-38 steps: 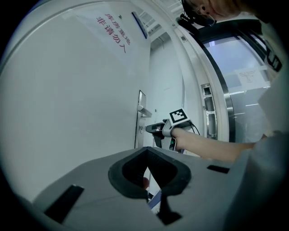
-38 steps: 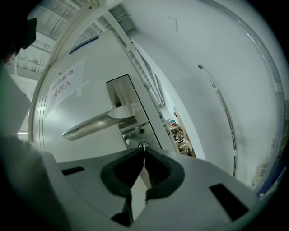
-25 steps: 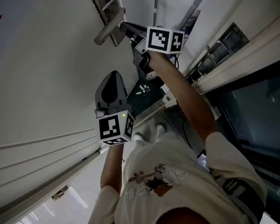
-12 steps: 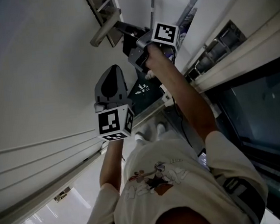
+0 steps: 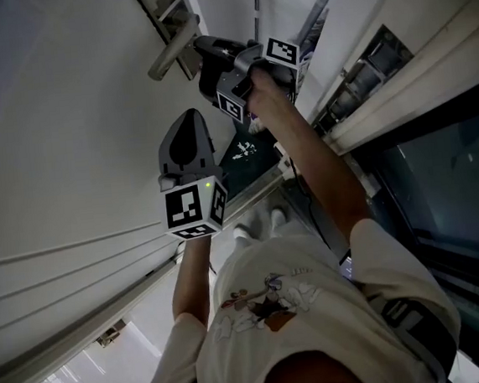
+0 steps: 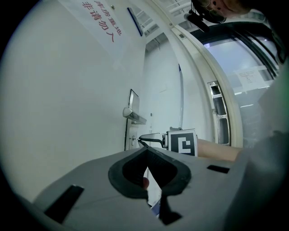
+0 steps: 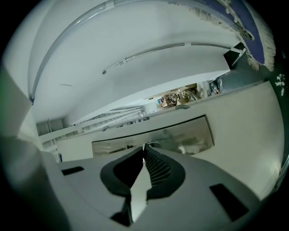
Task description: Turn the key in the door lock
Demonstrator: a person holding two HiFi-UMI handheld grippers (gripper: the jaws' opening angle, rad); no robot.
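Observation:
The white door [image 5: 64,119] fills the left of the head view, with its lever handle [image 5: 174,50] near the top. Just beside the handle my right gripper [image 5: 200,45] points at the lock. In the right gripper view its tips [image 7: 143,148] meet on the small metal key [image 7: 152,144] at the shiny lock plate [image 7: 180,135]; the jaws are starting to ease open. The left gripper view shows these tips [image 6: 139,141] at the lock, under the handle [image 6: 133,116]. My left gripper [image 5: 188,117] hangs lower and apart from the door, shut and empty [image 6: 145,152].
A metal-framed glass panel [image 5: 439,167] runs along the right. A dark floor mat [image 5: 244,154] lies by the door's foot, near the person's shoes [image 5: 255,225]. Red lettering [image 6: 97,20] marks the door higher up.
The right gripper has rolled about its own axis at the lock, so its marker cube now faces another way. The left gripper has hardly moved.

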